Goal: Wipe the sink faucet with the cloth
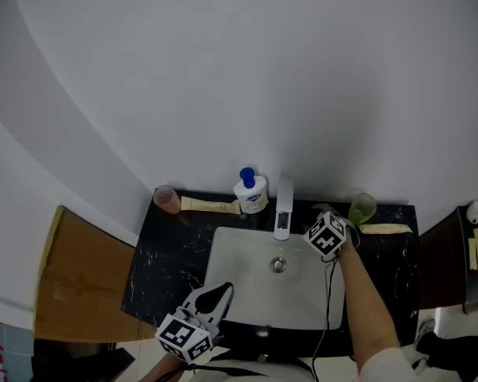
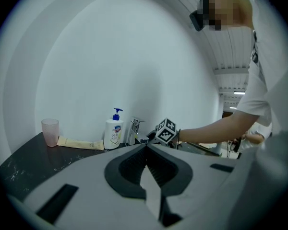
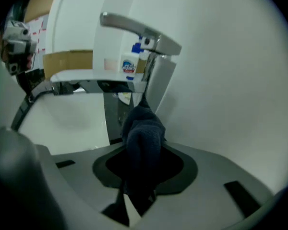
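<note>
Right gripper [image 3: 143,150] is pinching a dark cloth [image 3: 143,128] and hanging just right of the faucet [image 3: 158,78], with the cloth tip right up at the faucet's column (can't tell if it's actually touching). Left gripper [image 2: 145,150] is sitting pressed together with nothing in it, well out front-left of the faucet. I'm reading this as the wipe only getting started. The next move is calling for the cloth pressed onto the metal and dragged along the column and spout. A soap pump bottle [image 1: 251,191] is crowding the faucet's left side, while a pink cup [image 1: 166,199] and a green cup [image 1: 362,208] are sitting farther out on either side.
</note>
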`<state>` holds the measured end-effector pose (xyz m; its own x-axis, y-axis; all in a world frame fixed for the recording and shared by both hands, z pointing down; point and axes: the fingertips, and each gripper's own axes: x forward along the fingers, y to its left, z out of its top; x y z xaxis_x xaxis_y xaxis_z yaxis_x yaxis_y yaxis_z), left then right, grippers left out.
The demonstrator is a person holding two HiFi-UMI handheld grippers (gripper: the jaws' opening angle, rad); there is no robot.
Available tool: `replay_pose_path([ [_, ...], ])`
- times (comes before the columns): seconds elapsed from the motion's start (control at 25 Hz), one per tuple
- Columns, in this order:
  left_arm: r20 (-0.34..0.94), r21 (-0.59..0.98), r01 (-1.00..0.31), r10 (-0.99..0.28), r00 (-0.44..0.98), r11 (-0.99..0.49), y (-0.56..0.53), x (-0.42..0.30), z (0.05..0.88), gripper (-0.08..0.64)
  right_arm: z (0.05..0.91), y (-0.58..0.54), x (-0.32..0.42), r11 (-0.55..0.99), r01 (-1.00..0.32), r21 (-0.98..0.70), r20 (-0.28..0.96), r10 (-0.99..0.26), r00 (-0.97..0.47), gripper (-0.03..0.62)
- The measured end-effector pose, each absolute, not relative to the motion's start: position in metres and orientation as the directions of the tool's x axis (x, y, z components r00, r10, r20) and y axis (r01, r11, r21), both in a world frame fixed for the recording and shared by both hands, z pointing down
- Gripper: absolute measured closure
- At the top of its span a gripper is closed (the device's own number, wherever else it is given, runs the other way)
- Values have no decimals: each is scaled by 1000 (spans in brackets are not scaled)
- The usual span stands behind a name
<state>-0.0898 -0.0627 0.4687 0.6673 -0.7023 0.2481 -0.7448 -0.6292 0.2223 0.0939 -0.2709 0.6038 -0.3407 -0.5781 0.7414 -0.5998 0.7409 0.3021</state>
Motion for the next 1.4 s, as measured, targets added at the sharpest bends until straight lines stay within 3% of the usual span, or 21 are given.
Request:
replay_pose_path([
  [0.2, 247, 221, -750, -708, 661, -623, -64, -93, 466, 558, 584, -277, 87, 726, -629, 277, 694, -604, -392, 463],
  [0.52, 234, 237, -736, -697, 677, -635, -61, -84, 467, 558, 452, -293, 87, 656, -705, 269, 379, -745, -549, 463],
  [0.6, 233, 237, -735, -697, 678, -636, -62, -83, 466, 558, 456, -295, 91, 648, -718, 254, 386, -749, -539, 463],
  [0.76, 237, 237, -737, -699, 675, -633, -61, -84, 466, 558, 522, -291, 90, 676, -698, 235, 539, -688, -485, 463],
  [0.92, 247, 236, -746, -704, 666, -623, -60, -88, 469, 558, 594, -273, 80, 760, -600, 250, 718, -561, -411, 463],
  [1.04, 249, 238, -751, -708, 661, -617, -60, -90, 471, 558, 615, -269, 78, 797, -530, 289, 777, -519, -356, 463],
  [1.2, 245, 240, -751, -710, 660, -615, -61, -91, 471, 558, 575, -278, 79, 772, -537, 339, 709, -585, -394, 463],
  [1.4, 239, 245, -742, -702, 671, -625, -64, -85, 469, 558, 468, -293, 81, 698, -622, 355, 482, -706, -518, 463],
])
